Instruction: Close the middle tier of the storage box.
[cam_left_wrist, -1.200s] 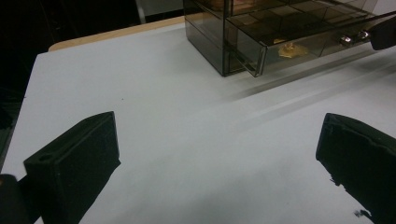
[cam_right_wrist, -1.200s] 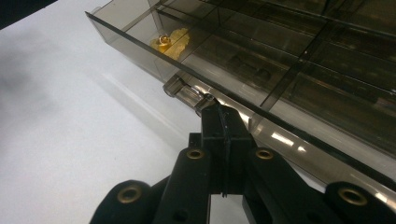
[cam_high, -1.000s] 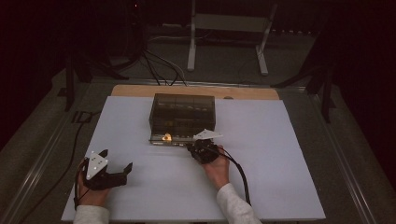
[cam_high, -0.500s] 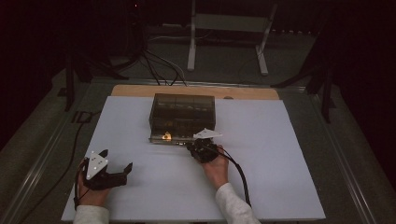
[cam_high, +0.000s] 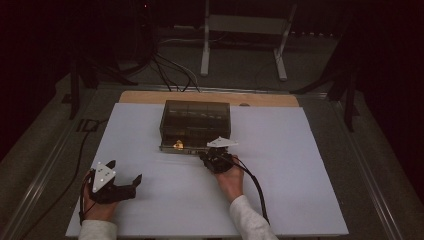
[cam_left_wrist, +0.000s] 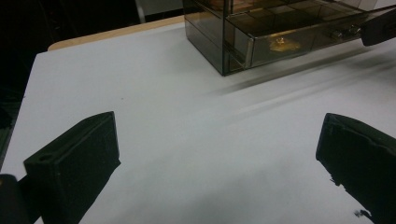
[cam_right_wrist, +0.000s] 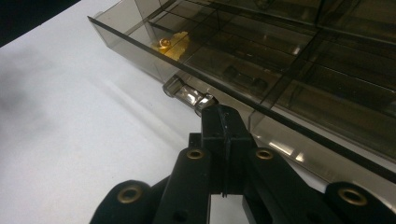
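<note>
A smoked see-through drawer box (cam_high: 195, 120) stands on the white table top (cam_high: 280, 170). Its bottom drawer (cam_high: 186, 147) sticks out a little toward me, and a small gold piece (cam_high: 177, 144) (cam_right_wrist: 173, 44) (cam_left_wrist: 282, 44) lies in it. My right gripper (cam_high: 212, 156) (cam_right_wrist: 223, 114) is shut, jaws pressed together, with the tips against the right end of the drawer's clear handle (cam_right_wrist: 187, 95). I cannot tell whether the handle is pinched. My left gripper (cam_high: 124, 171) (cam_left_wrist: 219, 154) rests open on the table at the front left, with nothing between its jaws.
A wooden strip (cam_high: 150, 97) edges the far side of the table. Behind it are cables (cam_high: 170, 70) and a white stand (cam_high: 245, 30) on the floor. Metal rails (cam_high: 45, 165) run along both table sides. White table surface lies between the two grippers.
</note>
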